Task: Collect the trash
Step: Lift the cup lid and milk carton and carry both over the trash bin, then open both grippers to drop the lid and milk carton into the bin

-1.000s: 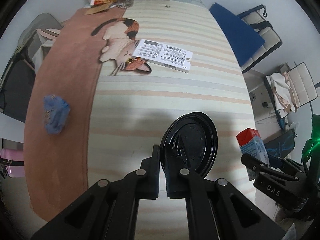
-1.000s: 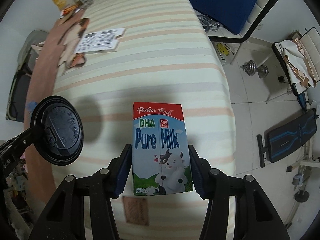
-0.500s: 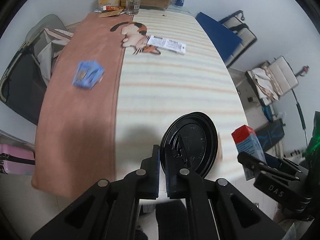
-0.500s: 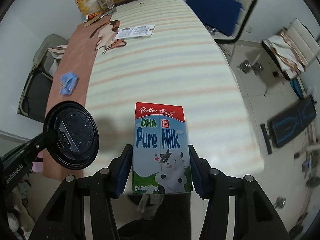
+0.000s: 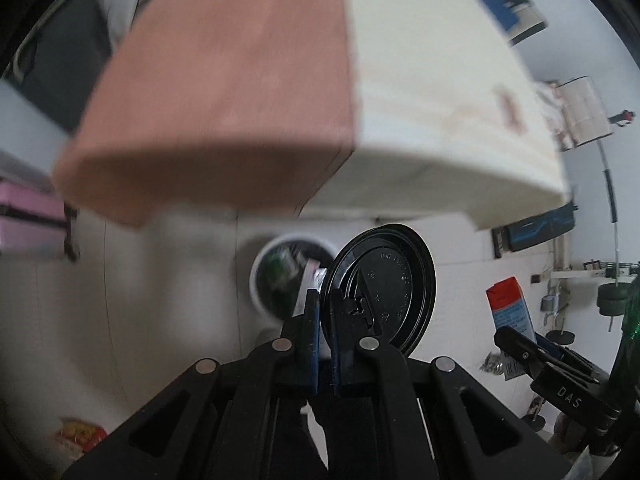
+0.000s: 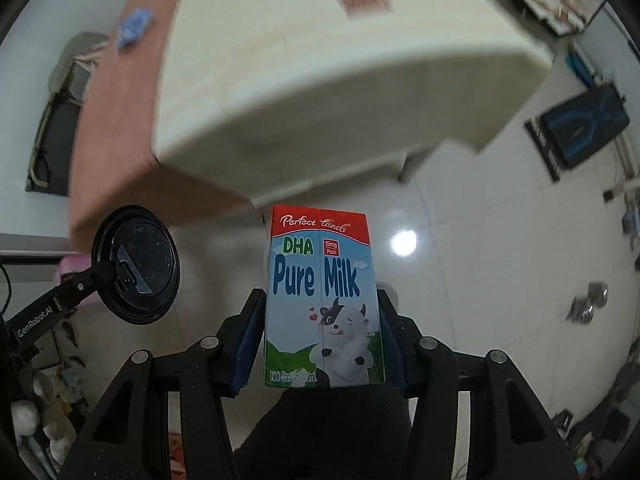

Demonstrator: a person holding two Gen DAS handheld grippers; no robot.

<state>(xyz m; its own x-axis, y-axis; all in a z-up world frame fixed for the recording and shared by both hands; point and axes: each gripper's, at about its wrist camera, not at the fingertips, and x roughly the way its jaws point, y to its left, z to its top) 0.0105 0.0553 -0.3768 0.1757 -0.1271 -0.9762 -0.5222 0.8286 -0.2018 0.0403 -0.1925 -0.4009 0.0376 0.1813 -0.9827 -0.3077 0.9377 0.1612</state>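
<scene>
Left wrist view, far left: a blurred pink object [image 5: 28,216] sits at the frame edge, and a red and yellow wrapper [image 5: 80,436] lies on the pale floor [image 5: 160,320] below it.
Table: a table end [image 5: 248,92] fills the top of the view, covered in brown cloth on the left and cream cloth on the right; it is motion-blurred.
Bin: a white round bin [image 5: 256,280] stands on the floor beyond the table end, with blurred litter inside; its right side is hidden behind the lid.
Left gripper: the left gripper [image 5: 326,320] points steeply down, its jaws pinched tight on the rim of a black cup lid [image 5: 384,284], which stands on edge above the fingertips and overlaps the bin's right rim in the picture.
Right side of this view: the right gripper and the red-topped carton show small, over the floor.
Right wrist view, left: the same lid, gripped at its edge by the left gripper, hangs over the floor.
Right gripper: the right gripper [image 6: 320,320] has its jaws partly apart and pressed on both sides of an upright milk carton [image 6: 322,300], printed "Pure Milk" with a cartoon cow.
Carton's place: clear of the table, over glossy floor; the bin does not show here.
Far right: dark exercise gear [image 6: 584,124] lies on the floor.
</scene>
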